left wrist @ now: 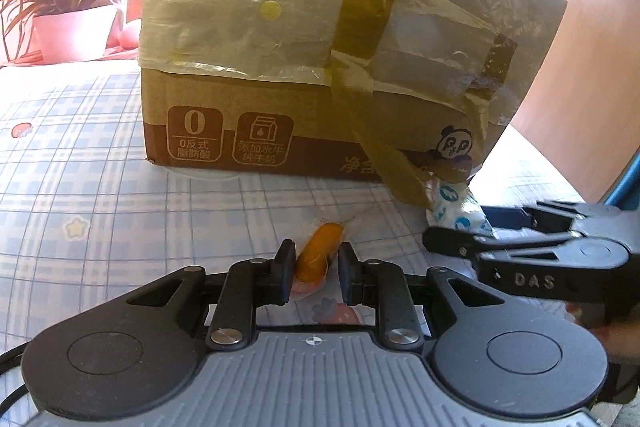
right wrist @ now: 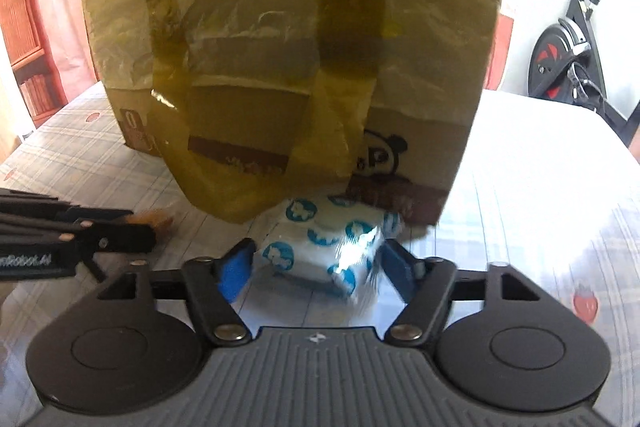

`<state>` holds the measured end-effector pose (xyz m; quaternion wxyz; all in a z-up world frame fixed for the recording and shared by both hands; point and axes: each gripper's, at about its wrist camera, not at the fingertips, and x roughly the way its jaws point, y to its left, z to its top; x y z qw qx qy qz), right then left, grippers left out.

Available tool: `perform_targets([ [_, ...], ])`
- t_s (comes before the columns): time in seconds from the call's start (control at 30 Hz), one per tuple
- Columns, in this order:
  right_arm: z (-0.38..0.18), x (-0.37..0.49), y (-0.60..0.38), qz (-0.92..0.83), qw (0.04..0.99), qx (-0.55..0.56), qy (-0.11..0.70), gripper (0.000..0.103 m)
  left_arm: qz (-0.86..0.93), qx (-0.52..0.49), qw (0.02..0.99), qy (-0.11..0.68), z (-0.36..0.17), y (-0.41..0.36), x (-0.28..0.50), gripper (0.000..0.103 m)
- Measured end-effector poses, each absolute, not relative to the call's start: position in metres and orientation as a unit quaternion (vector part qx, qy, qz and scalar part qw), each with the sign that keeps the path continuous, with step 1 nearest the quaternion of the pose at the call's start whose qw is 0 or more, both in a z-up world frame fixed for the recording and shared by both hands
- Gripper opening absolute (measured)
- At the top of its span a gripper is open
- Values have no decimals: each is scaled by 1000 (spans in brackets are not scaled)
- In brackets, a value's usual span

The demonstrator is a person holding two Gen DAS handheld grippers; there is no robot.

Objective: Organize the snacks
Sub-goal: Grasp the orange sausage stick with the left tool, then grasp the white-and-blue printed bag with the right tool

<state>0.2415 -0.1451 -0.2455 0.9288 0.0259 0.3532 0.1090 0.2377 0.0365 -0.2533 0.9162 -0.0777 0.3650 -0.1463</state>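
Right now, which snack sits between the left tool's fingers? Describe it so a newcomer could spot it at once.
Start at the big cardboard box draped in a yellowish plastic bag on the plaid tablecloth. In front of it, the left tool brackets a small oblong orange snack in clear wrap. Its neighbour by the box corner, a white packet with blue prints, is larger and opaque.

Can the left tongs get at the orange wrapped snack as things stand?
Probably yes: the orange snack already lies between the open left tongs, nothing covering it. The right tongs and box stand clear of it.
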Motion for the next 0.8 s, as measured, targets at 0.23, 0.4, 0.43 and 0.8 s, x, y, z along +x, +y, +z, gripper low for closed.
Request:
perform_targets([
  [0.23, -243, 220, -142, 112, 923, 32, 367, 62, -152, -69, 913, 373, -251, 43, 232, 24],
  [0.4, -241, 209, -147, 112, 922, 34, 370, 64, -146, -77, 913, 373, -252, 48, 224, 24],
  [0.43, -241, 210, -147, 110, 922, 33, 370, 66, -145, -77, 913, 373, -252, 49, 223, 24],
  [0.8, -246, 213, -146, 99, 923, 27, 370, 75, -141, -80, 913, 373, -251, 47, 222, 24],
])
